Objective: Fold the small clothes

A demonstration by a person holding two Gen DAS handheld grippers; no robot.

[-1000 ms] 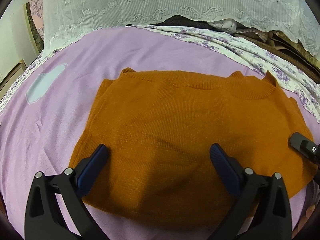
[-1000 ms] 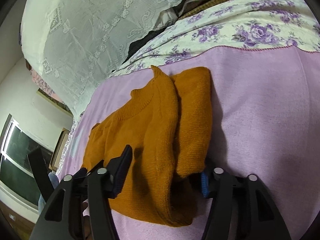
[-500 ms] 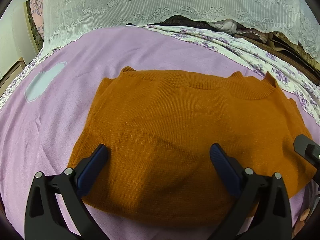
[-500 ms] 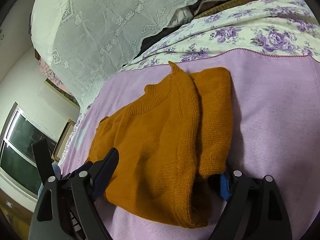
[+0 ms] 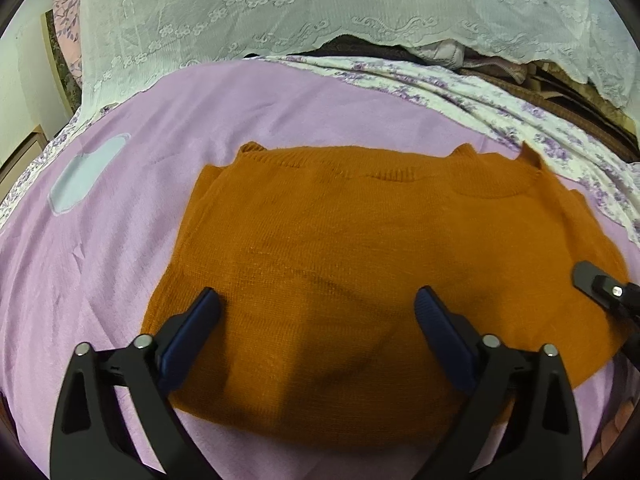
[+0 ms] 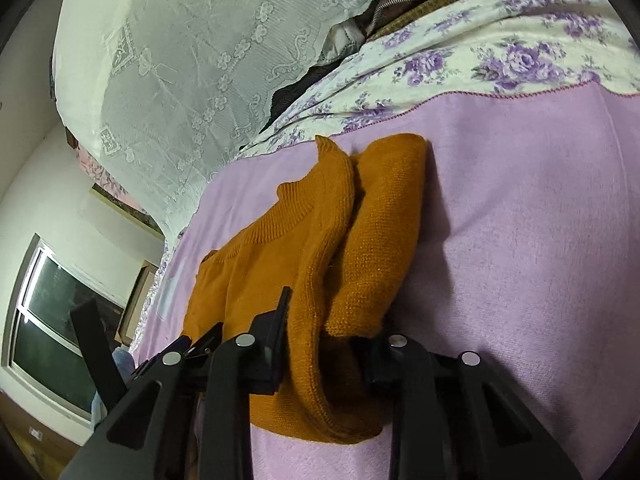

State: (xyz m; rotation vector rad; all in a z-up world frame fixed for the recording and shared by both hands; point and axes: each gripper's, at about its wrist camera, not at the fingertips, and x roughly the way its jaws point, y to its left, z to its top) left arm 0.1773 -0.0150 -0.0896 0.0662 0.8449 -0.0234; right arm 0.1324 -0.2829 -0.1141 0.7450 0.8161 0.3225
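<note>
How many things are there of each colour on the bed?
Orange: 1, the sweater
Pink-purple: 1, the blanket
White with purple flowers: 1, the floral sheet
White: 1, the lace cover
Pale blue: 1, the patch on the blanket
Total: 5

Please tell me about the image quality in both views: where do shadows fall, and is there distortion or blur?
Left wrist view: sharp, a soft shadow on the sweater between the fingers, the edges bent by the fisheye. Right wrist view: sharp too, a dark shadow on the blanket beside the sweater, the window dark and curved.
</note>
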